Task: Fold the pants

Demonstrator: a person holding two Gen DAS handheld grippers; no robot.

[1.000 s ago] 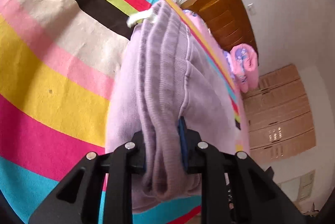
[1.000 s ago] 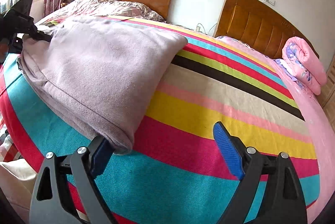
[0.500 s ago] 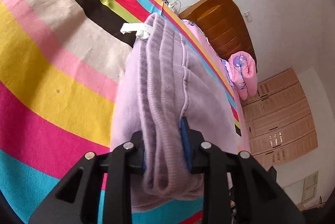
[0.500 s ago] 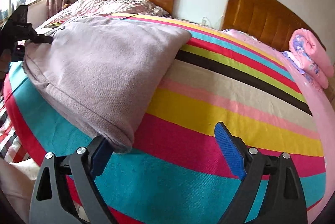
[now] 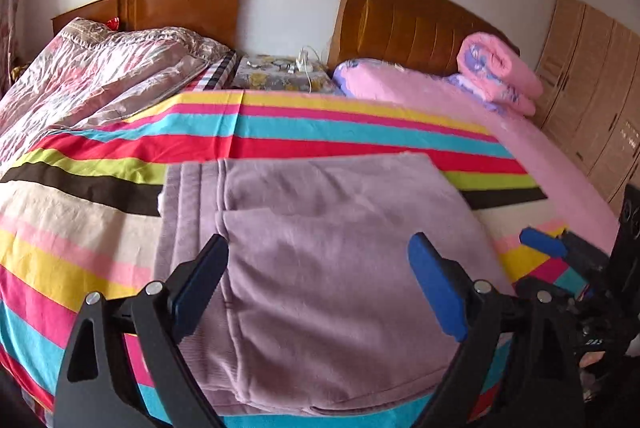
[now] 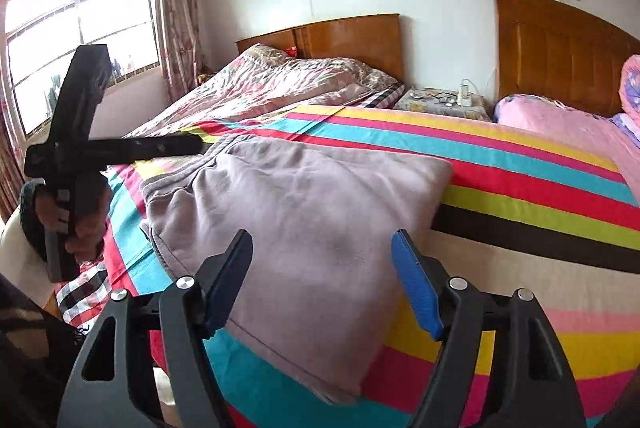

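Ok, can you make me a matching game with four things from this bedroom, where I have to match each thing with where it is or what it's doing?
Things:
1. pants
2. rolled pink blanket
3. left gripper
4. white charger

Places or states:
A. on the small table between the two beds
B. open, holding nothing
C. folded flat on the striped sheet
D. on the pink bed, by the headboard

Pairs: 1-C, 2-D, 3-B, 4-A
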